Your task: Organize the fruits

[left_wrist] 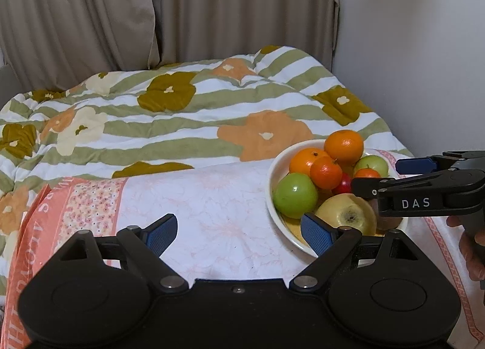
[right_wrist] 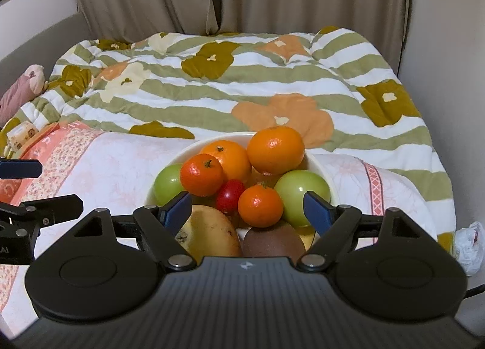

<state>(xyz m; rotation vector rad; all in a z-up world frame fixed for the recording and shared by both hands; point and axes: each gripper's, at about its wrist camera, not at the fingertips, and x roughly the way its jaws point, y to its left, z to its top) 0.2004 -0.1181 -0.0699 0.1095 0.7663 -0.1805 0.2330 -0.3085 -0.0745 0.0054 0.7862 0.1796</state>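
I see a round cream bowl (right_wrist: 318, 164) on the bed, on the pink flowered cloth (left_wrist: 212, 206) near the bed's right edge. All the fruit is heaped in it: orange mandarins (right_wrist: 275, 150), two green apples (right_wrist: 301, 194), a small red tomato (right_wrist: 229, 196), a yellow pear (right_wrist: 209, 232) and a brown kiwi (right_wrist: 272, 241).

My right tongs (right_wrist: 248, 208) are spread wide over the near fruit, holding nothing. My left tongs (left_wrist: 239, 232) are spread too, over bare cloth beside the bowl.

This could be fruit just gathered, or fruit waiting to be sorted out. I cannot tell which, so I would not choose a move.
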